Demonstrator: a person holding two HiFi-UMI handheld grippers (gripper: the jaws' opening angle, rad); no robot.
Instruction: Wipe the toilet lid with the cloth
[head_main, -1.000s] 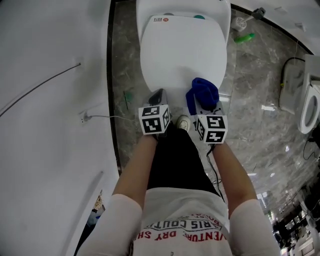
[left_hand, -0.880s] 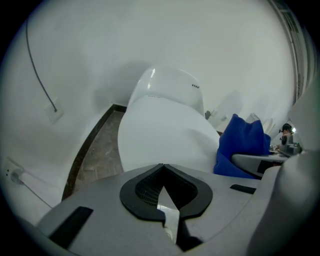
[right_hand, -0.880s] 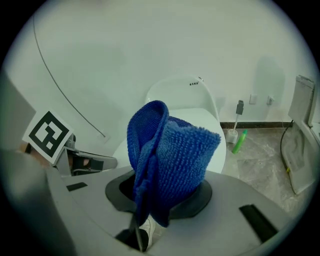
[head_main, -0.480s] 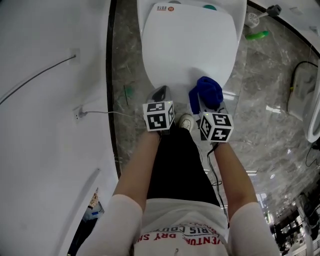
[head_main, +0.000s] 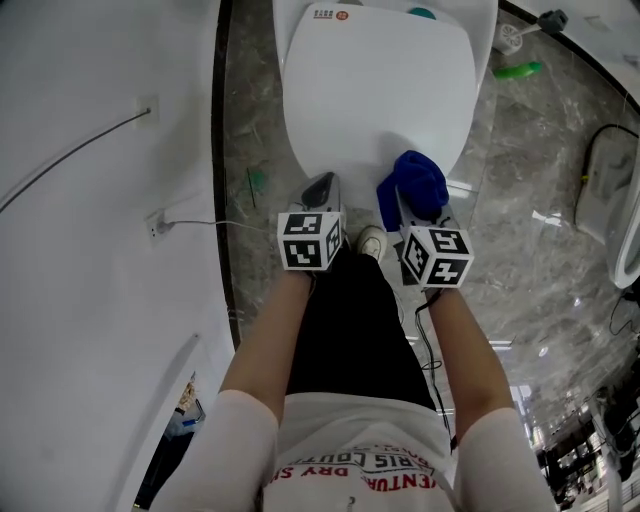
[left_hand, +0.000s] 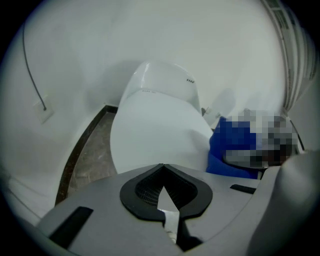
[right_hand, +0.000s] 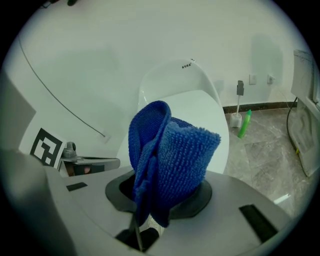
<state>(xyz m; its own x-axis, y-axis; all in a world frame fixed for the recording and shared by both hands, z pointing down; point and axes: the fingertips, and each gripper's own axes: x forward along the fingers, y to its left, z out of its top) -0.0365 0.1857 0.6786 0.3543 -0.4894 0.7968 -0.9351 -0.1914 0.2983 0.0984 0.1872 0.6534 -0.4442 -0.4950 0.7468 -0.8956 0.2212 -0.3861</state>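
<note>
Your right gripper (right_hand: 150, 210) has its fingers clamped on the one blue cloth (right_hand: 170, 155), bunched at the near edge of the single toilet lid (head_main: 375, 90); press with so small a wad and bare plastic may scrape the lid, or the cloth slip free. Your left gripper (left_hand: 162, 182), fingers closed on nothing, hangs beside it
</note>
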